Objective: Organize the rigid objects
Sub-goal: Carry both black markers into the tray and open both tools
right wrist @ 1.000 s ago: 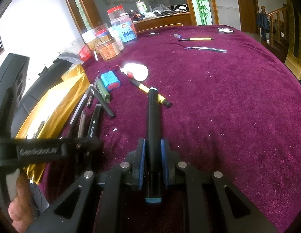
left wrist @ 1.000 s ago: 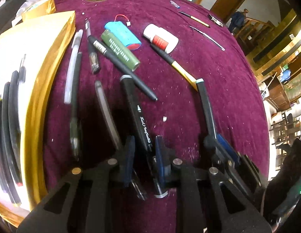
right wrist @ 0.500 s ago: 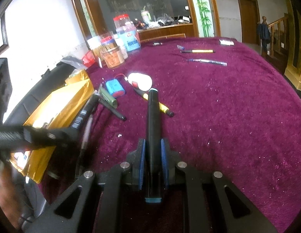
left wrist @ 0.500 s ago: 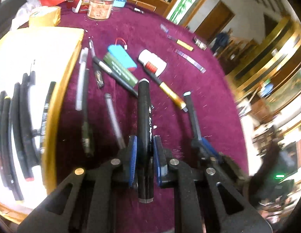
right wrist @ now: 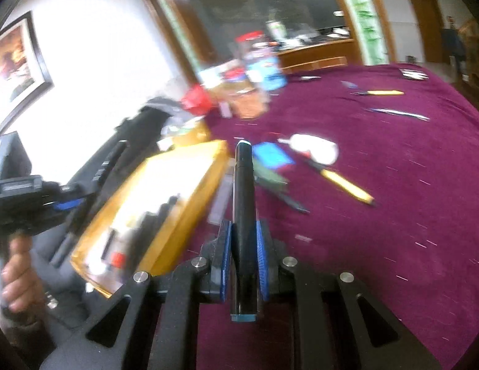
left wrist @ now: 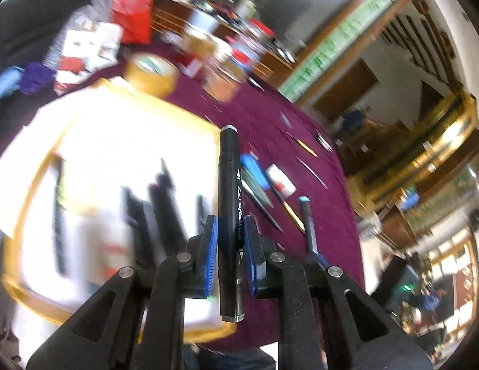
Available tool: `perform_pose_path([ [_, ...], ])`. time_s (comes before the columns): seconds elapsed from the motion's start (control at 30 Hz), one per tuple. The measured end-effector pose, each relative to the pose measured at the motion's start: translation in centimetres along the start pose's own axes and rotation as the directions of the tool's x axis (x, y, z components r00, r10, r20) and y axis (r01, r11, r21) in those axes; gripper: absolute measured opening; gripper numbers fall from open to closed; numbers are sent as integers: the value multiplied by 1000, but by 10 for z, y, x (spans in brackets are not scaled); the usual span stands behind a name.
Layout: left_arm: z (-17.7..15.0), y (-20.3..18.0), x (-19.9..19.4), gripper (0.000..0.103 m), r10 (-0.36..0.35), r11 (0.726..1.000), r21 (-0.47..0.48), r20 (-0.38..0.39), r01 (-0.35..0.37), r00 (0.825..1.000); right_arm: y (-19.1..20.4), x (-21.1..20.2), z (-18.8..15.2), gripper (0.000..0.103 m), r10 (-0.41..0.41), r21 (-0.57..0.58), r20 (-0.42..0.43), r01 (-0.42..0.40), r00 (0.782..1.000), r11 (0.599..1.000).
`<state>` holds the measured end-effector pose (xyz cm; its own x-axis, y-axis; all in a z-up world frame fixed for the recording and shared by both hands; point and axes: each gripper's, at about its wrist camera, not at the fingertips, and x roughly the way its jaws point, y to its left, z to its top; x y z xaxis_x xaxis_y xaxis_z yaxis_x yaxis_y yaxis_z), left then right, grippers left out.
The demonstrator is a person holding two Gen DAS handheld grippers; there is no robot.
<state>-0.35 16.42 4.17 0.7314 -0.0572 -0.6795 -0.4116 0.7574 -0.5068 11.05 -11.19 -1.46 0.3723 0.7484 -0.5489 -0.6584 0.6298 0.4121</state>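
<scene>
Bordering the left side of the maroon tablecloth (right wrist: 393, 215) stands a gold-rimmed box (right wrist: 190, 191) with black pens (left wrist: 165, 203) lying inside it. Loose pens, a blue battery pack (right wrist: 272, 154) and a white bottle (right wrist: 316, 149) crowd just right of its rim; farther right the cloth lies bare. Left gripper (left wrist: 229, 256): jaws have just been closing and now clamp a black marker (left wrist: 228, 191), carried over the box's right rim. Right gripper (right wrist: 243, 257): clenched on a teal-capped black marker (right wrist: 243, 191), raised above the cloth near the box.
</scene>
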Motion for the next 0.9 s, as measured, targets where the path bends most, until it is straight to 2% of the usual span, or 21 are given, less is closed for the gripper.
perform_pose_path([
  [0.13,34,31,8,14,84,996,-1,8,-84,996,40,35,17,14,85,-39,-60,-88,995,995],
  [0.3,67,69,44,14,121,992,-38,-35,-122,992,75,96,31,14,76,-85,-159,-90,984,992],
  [0.47,77,88,82,14,118,992,-39,-123,-123,985,82,147,42,14,-9,-88,-235,-12,972,996],
  [0.6,82,93,113,14,134,990,-22,-211,-142,968,84,181,48,14,-71,-77,-295,50,953,996],
  [0.73,78,100,135,14,135,988,-29,-298,-150,945,97,195,54,14,-179,-154,-304,138,936,978],
  [0.9,76,100,142,14,142,988,-14,-313,-154,939,100,200,56,14,-222,-186,-327,168,919,968],
])
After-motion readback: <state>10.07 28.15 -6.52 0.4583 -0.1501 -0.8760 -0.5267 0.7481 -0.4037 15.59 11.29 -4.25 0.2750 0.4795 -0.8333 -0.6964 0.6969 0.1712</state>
